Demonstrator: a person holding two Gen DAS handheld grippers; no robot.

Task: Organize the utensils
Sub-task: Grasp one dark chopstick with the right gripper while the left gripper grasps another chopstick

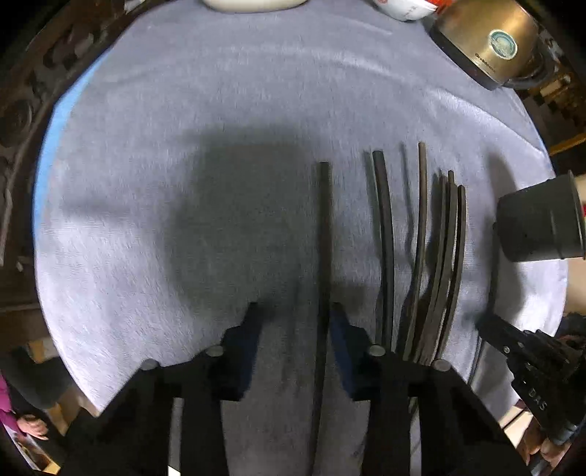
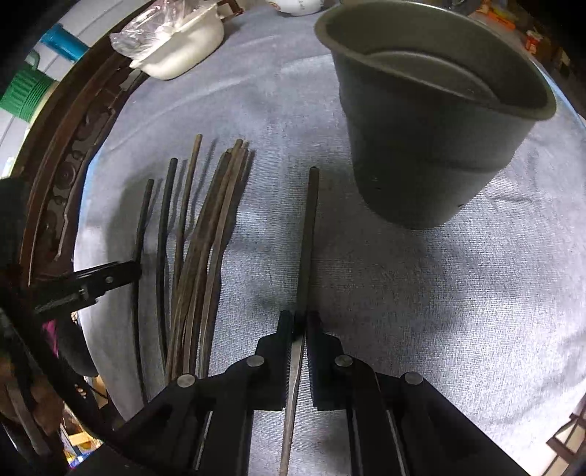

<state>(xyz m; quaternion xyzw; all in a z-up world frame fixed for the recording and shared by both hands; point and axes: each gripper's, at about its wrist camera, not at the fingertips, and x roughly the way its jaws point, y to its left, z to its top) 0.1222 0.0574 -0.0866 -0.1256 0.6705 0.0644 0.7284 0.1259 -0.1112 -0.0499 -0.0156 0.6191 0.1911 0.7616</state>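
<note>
Several dark chopsticks (image 1: 439,256) lie side by side on the grey-blue cloth (image 1: 183,146); they also show in the right wrist view (image 2: 205,249). My left gripper (image 1: 295,315) is open, its fingers on either side of one single chopstick (image 1: 324,238) that lies on the cloth. My right gripper (image 2: 299,322) is shut on another chopstick (image 2: 309,234), which points forward just left of the dark grey cup (image 2: 432,121). The cup stands upright and shows at the right edge of the left wrist view (image 1: 538,223).
A brass-coloured kettle (image 1: 490,40) stands at the back right. A white dish (image 2: 179,47) with plastic wrap and a white bowl (image 1: 403,9) sit at the far edge. A dark carved table rim (image 2: 62,175) borders the cloth on the left.
</note>
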